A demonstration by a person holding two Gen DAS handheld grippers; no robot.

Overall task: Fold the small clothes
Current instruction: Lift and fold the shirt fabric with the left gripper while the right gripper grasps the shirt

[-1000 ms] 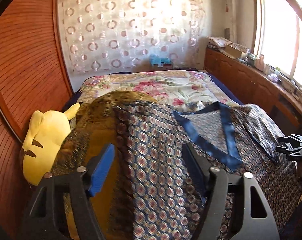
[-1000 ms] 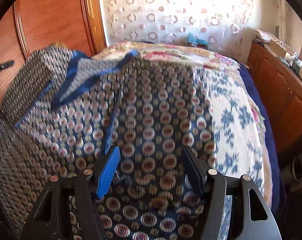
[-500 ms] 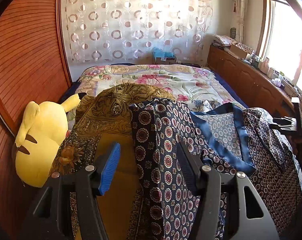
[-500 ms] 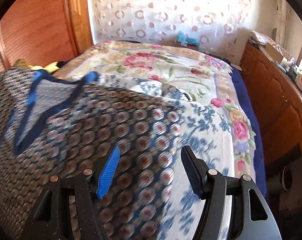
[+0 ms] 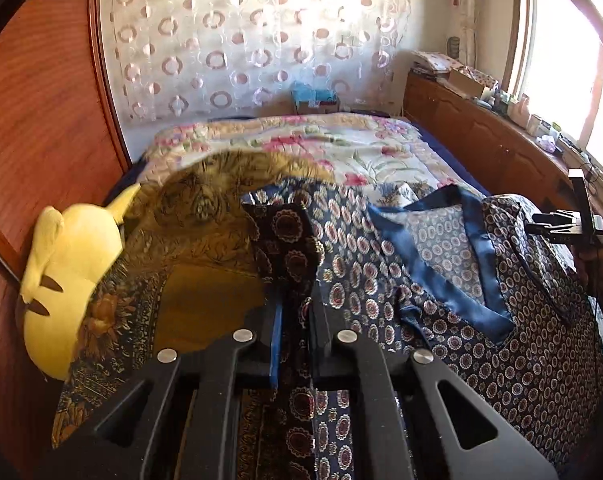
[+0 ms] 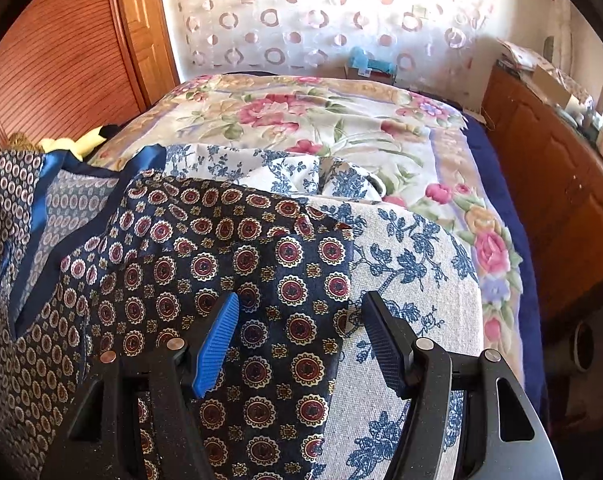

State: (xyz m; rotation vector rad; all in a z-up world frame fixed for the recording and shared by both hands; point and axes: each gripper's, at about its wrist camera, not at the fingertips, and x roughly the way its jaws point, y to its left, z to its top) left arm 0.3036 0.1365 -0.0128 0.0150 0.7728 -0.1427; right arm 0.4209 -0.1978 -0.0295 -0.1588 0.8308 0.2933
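Navy medallion-print silk garment (image 5: pixel 381 248): my left gripper (image 5: pixel 293 320) is closing, pinching its edge; my right gripper (image 6: pixel 297 332) is narrowing, not yet gripping.

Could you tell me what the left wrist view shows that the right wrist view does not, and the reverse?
Only the left wrist view shows the left gripper, its jaws closing on a fold of the navy medallion garment, the gold-brown patterned cloth, the bright window and the right gripper from outside.

Only the right wrist view shows the right gripper from behind, jaws apart and closing, a garment corner between them unpressed, and the blue-and-white floral cloth.

Both share the garment, yellow plush toy, floral bedspread, circle-patterned curtain and wooden cabinet.
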